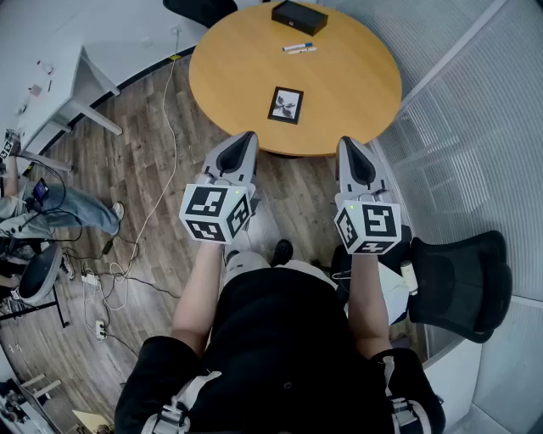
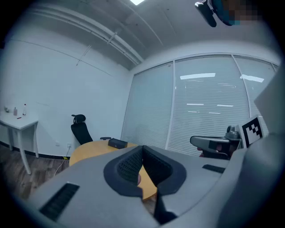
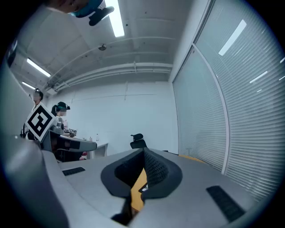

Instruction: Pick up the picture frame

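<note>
You are holding the left tool [image 1: 245,137] and the right tool [image 1: 348,144] side by side, well apart, in front of your body, both pointing toward the round surface [image 1: 356,85]. In the head view, their tips are appearing at the surface's near edge. In the left gripper view, the left tool [image 2: 142,148] is showing its jaws brought together at the tips, with nothing gripped between them; only the surface is showing through the gap behind the tips. In the right gripper view, the right tool [image 3: 143,152] is showing the same condition: jaws together, empty. The frame [image 1: 286,104] is lying flat on the surface, toward its near edge, ahead of the two tools and between their lines, touching neither. A box [image 1: 299,15] is sitting at the far edge of the surface, and pens [image 1: 298,47] are lying between the box and the frame. A chair [image 1: 462,284] is standing to your right.
</note>
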{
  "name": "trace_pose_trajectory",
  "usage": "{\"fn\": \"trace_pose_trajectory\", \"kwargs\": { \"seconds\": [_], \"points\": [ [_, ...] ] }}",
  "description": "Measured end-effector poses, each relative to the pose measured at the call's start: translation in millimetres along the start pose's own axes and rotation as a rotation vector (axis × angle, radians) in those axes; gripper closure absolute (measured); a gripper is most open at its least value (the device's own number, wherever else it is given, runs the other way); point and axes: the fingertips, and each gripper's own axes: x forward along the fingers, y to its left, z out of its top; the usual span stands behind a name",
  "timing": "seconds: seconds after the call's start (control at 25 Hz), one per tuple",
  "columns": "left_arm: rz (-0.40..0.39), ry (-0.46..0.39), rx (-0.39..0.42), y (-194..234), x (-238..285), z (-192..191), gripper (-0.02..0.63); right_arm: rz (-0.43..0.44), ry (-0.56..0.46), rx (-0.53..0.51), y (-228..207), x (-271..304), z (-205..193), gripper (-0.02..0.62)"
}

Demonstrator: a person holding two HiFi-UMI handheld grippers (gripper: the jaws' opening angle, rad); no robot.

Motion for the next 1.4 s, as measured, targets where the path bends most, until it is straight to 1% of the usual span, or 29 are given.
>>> {"fn": "trace_pose_trajectory", "kwargs": {
  "seconds": [0.4, 0.48, 0.6, 0.64, 0.72, 0.84, 0.92, 1.08, 1.2, 1.4],
  "points": [
    [0.005, 0.003, 0.009, -7.3, -3.0, 3.4, 0.581, 0.029, -0.006, -0.004, 1.5, -7.4, 5.6, 0.583],
    [0.007, 0.005, 0.012, -9.1, -1.8, 3.7, 0.581, 0.039, -0.01, 0.023, -1.1, -8.4, 5.7, 0.583],
    [0.015, 0.008, 0.009, -11.0, 1.0, 3.6, 0.581, 0.054, -0.035, 0.097, -7.5, -9.8, 7.6, 0.578],
    [0.018, 0.009, 0.005, -11.2, 1.9, 3.0, 0.581, 0.052, -0.036, 0.103, -9.6, -9.5, 7.2, 0.578],
    [0.024, 0.017, -0.002, -11.8, 3.4, -0.2, 0.581, 0.048, -0.023, 0.101, -12.4, -7.5, 3.3, 0.578],
    [0.03, 0.036, -0.005, -9.9, 5.0, -6.1, 0.581, 0.046, 0.008, 0.138, -14.1, -1.9, -5.5, 0.578],
    [0.035, 0.048, -0.011, -5.1, 8.0, -10.3, 0.581, 0.035, 0.026, 0.143, -14.8, 3.1, -11.3, 0.578],
    [0.029, 0.081, -0.027, 2.9, 18.7, -29.7, 0.581, 0.024, 0.064, 0.148, -15.5, 13.1, -33.5, 0.578],
    [0.018, 0.106, -0.035, 10.8, 32.5, -38.0, 0.581, 0.02, 0.093, 0.151, -16.5, 27.4, -44.4, 0.578],
    [0.002, 0.128, -0.049, 35.5, 68.1, -39.6, 0.581, 0.007, 0.125, 0.158, -24.0, 66.9, -52.2, 0.578]
  ]
}}
